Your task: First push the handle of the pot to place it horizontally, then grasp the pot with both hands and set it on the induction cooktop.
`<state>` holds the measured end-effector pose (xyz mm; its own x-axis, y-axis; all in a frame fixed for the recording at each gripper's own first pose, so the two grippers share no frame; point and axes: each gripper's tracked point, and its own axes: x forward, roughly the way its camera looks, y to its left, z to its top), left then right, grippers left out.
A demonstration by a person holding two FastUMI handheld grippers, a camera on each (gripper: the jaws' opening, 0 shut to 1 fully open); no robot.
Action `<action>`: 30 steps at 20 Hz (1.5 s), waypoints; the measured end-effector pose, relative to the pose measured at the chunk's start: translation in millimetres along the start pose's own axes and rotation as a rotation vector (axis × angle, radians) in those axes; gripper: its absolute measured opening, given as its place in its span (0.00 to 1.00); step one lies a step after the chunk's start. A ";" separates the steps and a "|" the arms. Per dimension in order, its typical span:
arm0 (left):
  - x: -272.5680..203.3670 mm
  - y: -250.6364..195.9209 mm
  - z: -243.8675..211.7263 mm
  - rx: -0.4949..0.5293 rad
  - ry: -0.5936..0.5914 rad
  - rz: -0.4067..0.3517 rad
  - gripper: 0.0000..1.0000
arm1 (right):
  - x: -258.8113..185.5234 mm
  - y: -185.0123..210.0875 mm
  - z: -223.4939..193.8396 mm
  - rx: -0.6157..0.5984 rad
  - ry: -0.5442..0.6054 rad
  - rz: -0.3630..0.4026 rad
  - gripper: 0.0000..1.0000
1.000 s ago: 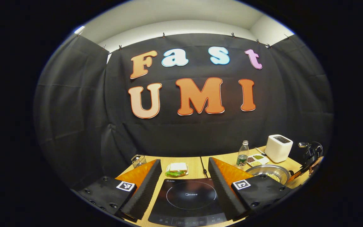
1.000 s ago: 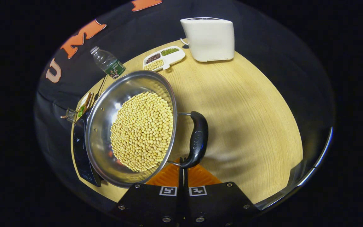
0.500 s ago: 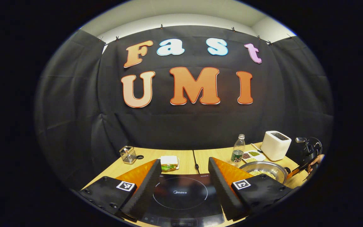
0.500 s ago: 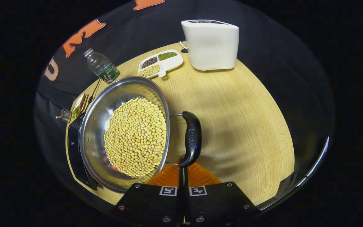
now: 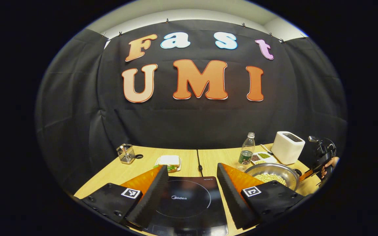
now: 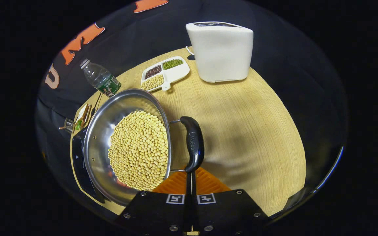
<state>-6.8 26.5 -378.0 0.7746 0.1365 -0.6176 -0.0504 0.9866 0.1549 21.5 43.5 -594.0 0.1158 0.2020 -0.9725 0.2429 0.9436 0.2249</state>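
Item one: the pot (image 6: 128,147), a steel pan filled with pale yellow beans (image 6: 139,150), which we find on the wooden counter (image 6: 241,124), just beside the induction cooktop (image 6: 77,157) and partly overlapping its near edge in the right gripper view. Its black handle (image 6: 193,144) stands on the side away from the cooktop.

Item two: the right claw (image 6: 189,178), fingers pressed together with nothing between them, tips touching the near end of the handle.

Item three: the left claw (image 5: 192,193), spread wide and holding nothing, hanging above the induction cooktop (image 5: 189,203), whose ring marking we see between the fingers. In this left gripper view the pot (image 5: 272,175) sits to the right of the cooktop.

Item four, remaining stock on the counter (image 5: 215,157):
- a white toaster (image 6: 220,50) at the far end;
- a white divided dish (image 6: 164,72) with dark, green and pale beans, near the toaster;
- a clear bottle (image 6: 100,78) with a green label;
- a sandwich (image 5: 170,162) on a plate beyond the cooktop;
- a small wire basket (image 5: 125,153) to the far left.

Item five: at the right edge of the left gripper view, a hand (image 5: 329,164) holding the other gripper.
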 end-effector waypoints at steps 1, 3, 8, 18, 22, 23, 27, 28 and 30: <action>1.5 -2.2 -3.0 -0.008 0.006 -0.002 1.00 | 2.0 -0.7 4.7 -0.004 -0.006 -0.006 0.00; 4.8 -7.0 -7.6 -0.016 0.015 -0.008 1.00 | 4.4 0.3 11.5 -0.018 -0.011 -0.015 0.00; 19.2 -22.4 -26.0 -0.027 0.054 -0.020 0.98 | 8.8 0.5 29.9 -0.001 -0.022 -0.015 0.00; 50.6 -59.9 -64.5 -0.040 0.190 -0.098 0.98 | -37.7 -9.4 49.9 -0.016 -0.097 0.048 0.12; 63.4 -94.0 -80.8 -0.051 0.268 -0.163 0.98 | -56.1 3.9 57.9 -0.126 -0.176 0.044 0.46; 66.6 -101.9 -86.8 -0.055 0.288 -0.180 0.98 | -56.0 9.1 57.7 -0.151 -0.187 0.046 0.53; 82.7 -128.9 -112.1 -0.011 0.355 -0.215 0.98 | -48.9 19.8 62.5 -0.219 -0.235 0.030 0.72; 83.6 -139.8 -119.6 -0.011 0.378 -0.238 0.98 | -48.3 19.2 64.1 -0.225 -0.244 0.021 0.74; 84.8 -154.1 -138.0 0.009 0.439 -0.278 0.98 | -46.9 18.8 68.3 -0.217 -0.255 0.009 0.76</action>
<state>-20.4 -101.8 -560.6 0.4205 -0.1047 -0.9012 0.1268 0.9904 -0.0559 86.4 33.9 -540.0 0.3612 0.1645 -0.9179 0.0327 0.9815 0.1888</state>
